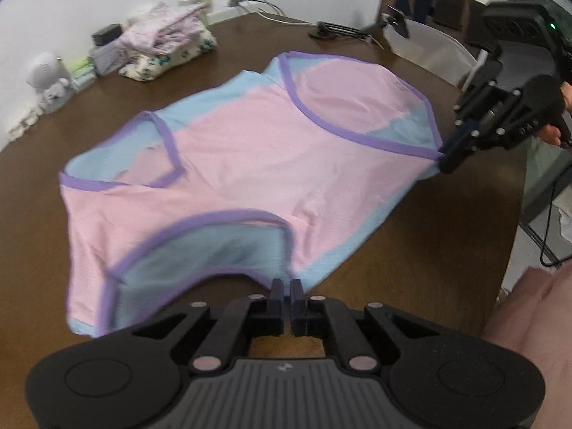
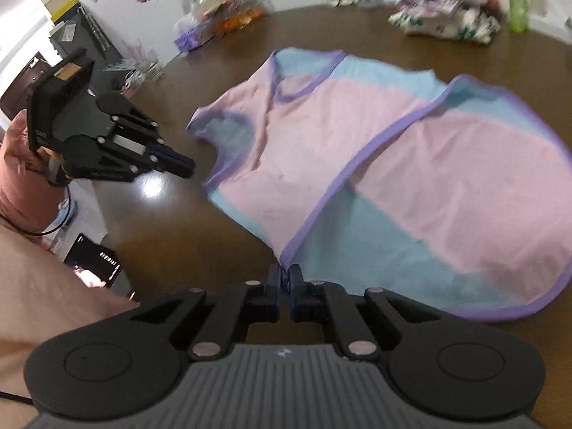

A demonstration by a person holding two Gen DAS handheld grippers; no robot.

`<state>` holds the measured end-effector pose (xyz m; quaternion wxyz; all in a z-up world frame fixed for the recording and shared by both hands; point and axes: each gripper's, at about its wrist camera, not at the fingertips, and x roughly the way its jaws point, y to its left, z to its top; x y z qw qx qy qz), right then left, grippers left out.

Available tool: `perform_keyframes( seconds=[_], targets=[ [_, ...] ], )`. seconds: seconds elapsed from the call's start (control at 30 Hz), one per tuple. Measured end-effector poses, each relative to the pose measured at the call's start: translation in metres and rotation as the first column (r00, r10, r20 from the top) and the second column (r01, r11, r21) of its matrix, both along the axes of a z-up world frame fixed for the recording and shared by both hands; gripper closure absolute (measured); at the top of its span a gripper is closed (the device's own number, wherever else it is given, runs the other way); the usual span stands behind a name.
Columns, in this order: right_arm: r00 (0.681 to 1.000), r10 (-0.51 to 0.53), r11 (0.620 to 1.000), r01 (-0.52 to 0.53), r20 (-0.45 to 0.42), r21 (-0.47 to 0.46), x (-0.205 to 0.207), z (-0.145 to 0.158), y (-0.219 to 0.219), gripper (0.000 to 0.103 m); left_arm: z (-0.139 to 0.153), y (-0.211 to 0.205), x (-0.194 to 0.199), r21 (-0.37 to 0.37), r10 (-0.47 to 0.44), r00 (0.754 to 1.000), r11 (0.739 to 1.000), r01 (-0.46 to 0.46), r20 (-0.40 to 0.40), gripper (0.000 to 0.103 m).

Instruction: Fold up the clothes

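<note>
I get soft, even indoor light in both views. A white glare spot sits on the desk (image 2: 152, 184) in my right view. The garment (image 1: 228, 164) looks smeared by motion blur, and the fisheye bends the edges, with dark corners at top.

Pink-and-blue purple-trimmed garment (image 1: 246, 150) spread flat, tabletop

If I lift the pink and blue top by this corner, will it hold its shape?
Probably not. The top looks thin and already wrinkles on the table, so it should droop. The right gripper pinches one corner only, so the rest will likely drag.
</note>
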<state>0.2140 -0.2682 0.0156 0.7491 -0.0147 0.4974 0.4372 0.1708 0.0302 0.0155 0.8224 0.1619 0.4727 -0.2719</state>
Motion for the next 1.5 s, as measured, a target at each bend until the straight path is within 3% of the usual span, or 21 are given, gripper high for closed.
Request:
perform_keyframes(
  seconds=[0.07, 0.1, 0.13, 0.2, 0.4, 0.47, 0.5, 0.53, 0.57, 0.6, 0.67, 0.8, 0.87, 0.93, 0.97, 1.0, 1.03, 1.17, 1.27, 1.33, 1.5],
  targets=[
    [0.999, -0.035, 0.999, 0.035, 0.027, -0.013, -0.004, -0.004, -0.001, 0.093, 0.001, 0.001, -0.007, 0.009, -0.011, 0.998, 1.0, 0.011, 0.065, 0.084],
    [0.997, -0.054, 0.998, 0.055, 0.047, -0.019, -0.006, -0.004, -0.003, 0.085, 0.002, 0.001, -0.01, 0.017, -0.017, 0.994, 1.0, 0.016, 0.104, 0.077],
    [0.995, -0.067, 0.997, 0.068, 0.068, -0.025, -0.006, -0.004, -0.003, 0.067, 0.002, 0.0, -0.013, 0.029, -0.024, 0.99, 0.999, 0.02, 0.138, 0.065],
    [0.99, -0.073, 0.996, 0.078, 0.12, -0.039, -0.009, -0.004, -0.002, 0.053, -0.001, -0.004, -0.013, 0.052, -0.053, 0.984, 0.998, 0.044, 0.167, 0.06],
    [0.985, -0.039, 0.996, 0.051, 0.169, -0.068, -0.01, -0.016, 0.021, 0.053, -0.02, -0.023, -0.001, 0.096, -0.134, 0.982, 0.988, 0.121, 0.136, 0.061],
    [0.985, -0.03, 0.996, 0.043, 0.169, -0.079, -0.008, -0.021, 0.029, 0.055, -0.026, -0.022, 0.003, 0.084, -0.14, 0.984, 0.988, 0.13, 0.114, 0.07],
    [0.984, -0.023, 0.996, 0.038, 0.178, -0.081, -0.008, -0.021, 0.03, 0.058, -0.026, -0.021, 0.005, 0.064, -0.134, 0.987, 0.99, 0.128, 0.095, 0.076],
    [0.984, -0.037, 0.995, 0.053, 0.175, -0.085, -0.006, -0.021, 0.03, 0.075, -0.025, -0.019, 0.009, 0.041, -0.106, 0.993, 0.994, 0.103, 0.059, 0.097],
    [0.984, -0.051, 0.994, 0.067, 0.172, -0.089, -0.005, -0.022, 0.03, 0.092, -0.024, -0.017, 0.015, 0.016, -0.055, 0.998, 0.998, 0.055, 0.005, 0.1],
    [0.984, -0.064, 0.993, 0.08, 0.166, -0.091, -0.003, -0.022, 0.03, 0.098, -0.023, -0.015, 0.019, -0.002, -0.016, 0.999, 1.0, 0.016, -0.043, 0.101],
    [0.993, -0.071, 0.995, 0.077, 0.092, -0.066, 0.001, -0.016, 0.026, 0.099, -0.015, -0.011, 0.018, -0.027, -0.02, 0.993, 0.999, 0.017, -0.118, 0.101],
    [1.0, 0.006, 0.999, -0.006, 0.0, -0.034, -0.005, 0.001, 0.017, 0.098, 0.002, -0.005, 0.001, -0.04, -0.051, 0.986, 0.998, 0.045, -0.161, 0.099],
    [1.0, -0.007, 0.998, 0.005, -0.019, -0.07, -0.007, -0.004, 0.016, 0.095, 0.0, -0.003, -0.003, -0.023, -0.019, 0.99, 1.0, 0.016, -0.141, 0.091],
    [0.998, -0.062, 0.997, 0.062, -0.004, -0.05, -0.004, -0.003, 0.007, 0.079, 0.002, -0.001, -0.005, -0.021, 0.014, 0.996, 1.0, -0.016, -0.092, 0.078],
    [0.993, -0.114, 0.993, 0.115, 0.036, -0.034, -0.001, 0.002, -0.001, 0.071, 0.005, 0.003, -0.006, -0.042, 0.031, 0.997, 0.999, -0.034, -0.064, 0.066],
    [0.983, -0.165, 0.986, 0.167, 0.075, -0.016, 0.002, 0.007, -0.009, 0.059, 0.009, 0.006, -0.006, -0.068, 0.049, 0.998, 0.996, -0.051, -0.036, 0.061],
    [0.97, -0.216, 0.976, 0.218, 0.113, 0.0, 0.005, 0.011, -0.017, 0.058, 0.014, 0.011, -0.005, -0.091, 0.073, 0.997, 0.993, -0.073, -0.003, 0.057],
    [0.884, -0.38, 0.902, 0.419, 0.273, -0.102, 0.024, 0.004, -0.033, 0.058, 0.016, 0.028, 0.01, -0.079, 0.212, 0.97, 0.976, -0.204, 0.119, 0.059],
    [0.874, -0.383, 0.89, 0.436, 0.299, -0.132, 0.026, -0.009, -0.037, 0.059, -0.001, 0.034, 0.023, -0.004, 0.265, 0.946, 0.963, -0.27, 0.187, 0.064],
    [0.867, -0.385, 0.882, 0.447, 0.316, -0.152, 0.027, -0.018, -0.039, 0.062, -0.014, 0.035, 0.027, 0.043, 0.264, 0.943, 0.96, -0.278, 0.203, 0.078],
    [0.845, -0.397, 0.853, 0.484, 0.358, -0.198, 0.019, -0.027, -0.046, 0.061, -0.028, 0.033, 0.021, 0.102, 0.263, 0.933, 0.95, -0.294, 0.245, 0.079]
  ],
)
